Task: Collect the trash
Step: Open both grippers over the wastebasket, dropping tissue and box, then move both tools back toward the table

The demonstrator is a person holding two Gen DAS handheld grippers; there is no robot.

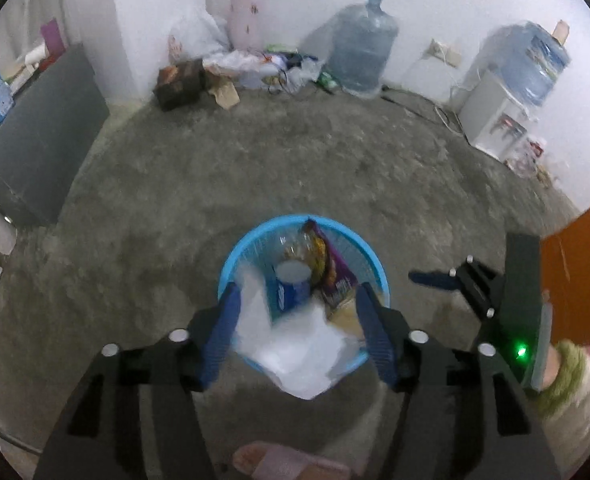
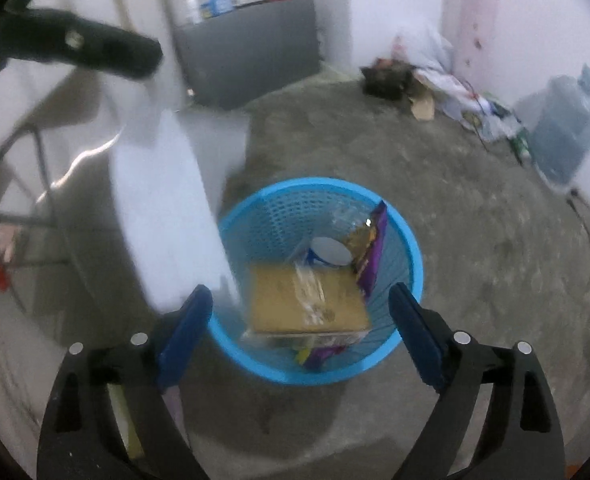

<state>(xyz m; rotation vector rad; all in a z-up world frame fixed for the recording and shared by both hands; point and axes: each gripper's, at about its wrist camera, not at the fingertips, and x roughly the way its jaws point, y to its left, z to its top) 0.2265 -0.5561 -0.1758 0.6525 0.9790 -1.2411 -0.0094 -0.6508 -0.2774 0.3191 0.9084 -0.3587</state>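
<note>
Left hand-held gripper (image 1: 297,334) is pointing steeply down, jaws standing apart, blurred white paper (image 1: 295,344) lying loose between them over the blue basket's (image 1: 235,256) 6 o'clock rim. Right hand-held gripper (image 2: 301,334) is hanging wide open, empty, above the basket. Bare concrete floor (image 1: 295,168) is ringing the basket.

The floor (image 1: 295,168) is rough grey concrete. The blue bin (image 2: 413,248) is plastic with tiny holes, and in it lie a brown cardboard box (image 2: 291,300) and a shiny purple wrapper (image 2: 375,248). The white sheet (image 1: 295,352) looks like soft paper.
</note>
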